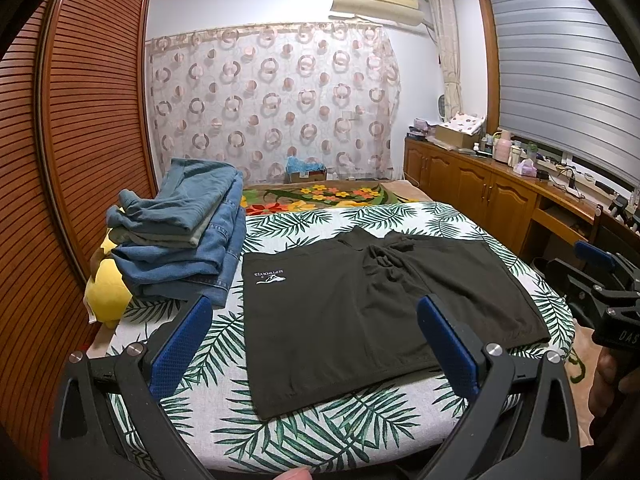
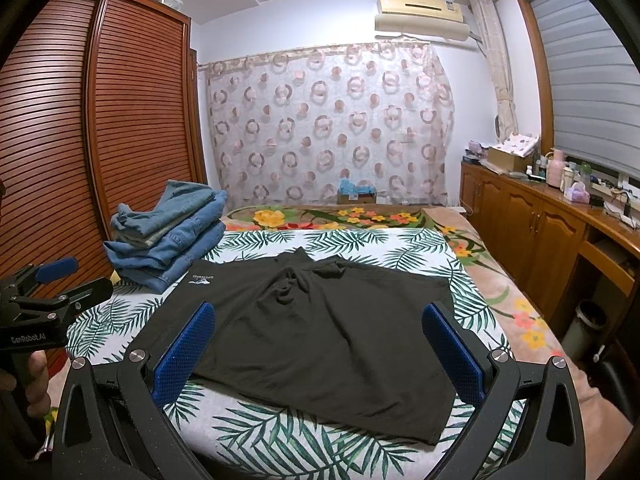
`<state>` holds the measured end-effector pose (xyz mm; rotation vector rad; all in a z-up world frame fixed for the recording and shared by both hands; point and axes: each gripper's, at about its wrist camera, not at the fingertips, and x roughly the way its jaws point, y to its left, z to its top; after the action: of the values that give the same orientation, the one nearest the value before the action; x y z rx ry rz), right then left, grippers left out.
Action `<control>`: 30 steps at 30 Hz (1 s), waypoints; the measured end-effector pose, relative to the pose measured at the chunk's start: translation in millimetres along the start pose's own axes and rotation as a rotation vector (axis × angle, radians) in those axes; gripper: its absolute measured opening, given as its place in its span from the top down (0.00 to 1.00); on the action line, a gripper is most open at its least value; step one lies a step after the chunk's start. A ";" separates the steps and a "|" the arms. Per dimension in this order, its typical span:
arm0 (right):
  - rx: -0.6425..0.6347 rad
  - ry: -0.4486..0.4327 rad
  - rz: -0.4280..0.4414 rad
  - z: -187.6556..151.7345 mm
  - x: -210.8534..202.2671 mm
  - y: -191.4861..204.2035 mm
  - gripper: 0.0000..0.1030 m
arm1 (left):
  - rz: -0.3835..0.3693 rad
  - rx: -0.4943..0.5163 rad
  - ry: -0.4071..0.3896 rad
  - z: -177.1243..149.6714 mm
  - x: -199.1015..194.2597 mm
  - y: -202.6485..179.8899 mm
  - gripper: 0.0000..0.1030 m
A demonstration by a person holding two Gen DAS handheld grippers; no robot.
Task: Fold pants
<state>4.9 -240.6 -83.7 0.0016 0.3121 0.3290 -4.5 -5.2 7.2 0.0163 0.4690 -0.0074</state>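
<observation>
Pants, 1 pair, dark olive shorts, lying flat on the bed, legs side by side, cloth bunched at the crotch, small white logo near the left corner. Bed: leaf-print sheet, floral blanket beyond. Denim stack: folded blue garments piled on the bed's left edge, just beside the pants. Left gripper: jaws wide, holding nothing, hovering over the near hem. Right gripper: jaws wide, holding nothing, likewise above the pants.
</observation>
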 end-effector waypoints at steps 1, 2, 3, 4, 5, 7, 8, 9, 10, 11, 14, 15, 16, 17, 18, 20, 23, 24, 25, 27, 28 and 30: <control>0.002 0.000 0.001 -0.4 -0.6 -0.5 0.00 | 0.000 0.000 0.000 0.0 0.0 0.1 0.00; 0.001 0.000 0.000 -0.4 -0.6 -0.4 0.00 | -0.001 0.000 0.000 0.1 0.0 -0.1 0.00; 0.001 0.000 0.000 -0.4 -0.5 -0.3 0.00 | 0.000 0.000 0.000 -0.2 0.0 0.1 0.00; 0.000 0.000 0.000 -0.4 -0.5 -0.4 0.00 | 0.000 0.000 0.001 -0.4 -0.1 0.8 0.00; 0.000 0.000 0.001 -0.4 -0.5 -0.5 0.00 | 0.000 0.000 0.000 -0.3 -0.1 0.7 0.00; 0.000 0.000 0.000 -0.4 -0.5 -0.5 0.00 | 0.000 0.000 0.000 -0.4 0.0 1.0 0.00; 0.000 0.000 0.000 -0.4 -0.5 -0.5 0.00 | 0.000 0.000 0.000 -0.4 -0.2 0.8 0.00; 0.000 0.000 0.000 -0.5 -0.6 -0.6 0.00 | 0.000 -0.001 -0.001 -0.5 0.0 1.0 0.00; 0.000 -0.001 0.000 -0.4 -0.6 -0.6 0.00 | -0.001 -0.001 0.000 -0.5 0.0 1.0 0.00; 0.000 -0.001 -0.002 -0.3 -0.4 -0.6 0.00 | -0.001 -0.001 0.001 -0.6 0.0 0.9 0.00; 0.001 0.001 -0.001 -0.7 0.1 -0.8 0.00 | 0.000 0.001 0.006 -4.0 2.6 0.8 0.00; 0.000 -0.001 -0.002 -0.7 -0.2 -0.6 0.00 | 0.000 0.001 0.007 -4.1 2.6 0.1 0.00; -0.001 -0.001 -0.002 -0.6 -0.2 -0.8 0.00 | 0.000 0.000 0.011 -5.2 3.7 -0.2 0.00; 0.000 -0.001 -0.002 -0.6 -0.1 -1.0 0.00 | -0.001 0.000 0.012 -5.6 4.2 -0.3 0.00; 0.001 0.000 -0.001 -0.6 0.1 -1.1 0.00 | -0.002 0.000 0.016 -6.5 5.8 -0.1 0.00; 0.001 0.001 -0.001 -0.9 0.4 -1.2 0.00 | -0.003 0.000 0.022 -7.6 8.2 1.0 0.00; 0.001 0.007 -0.001 -1.4 1.1 -2.7 0.00 | -0.010 -0.006 0.036 -9.7 13.2 3.8 0.00; -0.001 0.008 -0.001 -1.7 1.7 -2.8 0.00 | -0.012 -0.008 0.043 -10.4 15.2 5.2 0.00; -0.004 0.010 -0.003 -1.9 2.1 -2.7 0.00 | -0.014 -0.010 0.049 -11.0 16.7 6.3 0.00; -0.007 0.017 -0.005 -2.7 4.1 -3.3 0.00 | -0.020 -0.013 0.059 -12.9 19.4 8.2 0.00; -0.006 0.023 -0.005 -2.9 5.3 -3.9 0.00 | -0.023 -0.015 0.063 -14.2 20.9 9.0 0.00; -0.003 0.034 -0.005 -3.2 7.8 -4.4 0.00 | -0.027 -0.018 0.073 -17.3 24.0 10.5 0.00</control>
<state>12.3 -242.4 -89.4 -0.0079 0.3448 0.3248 9.3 5.6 -19.0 -0.0076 0.5420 -0.0292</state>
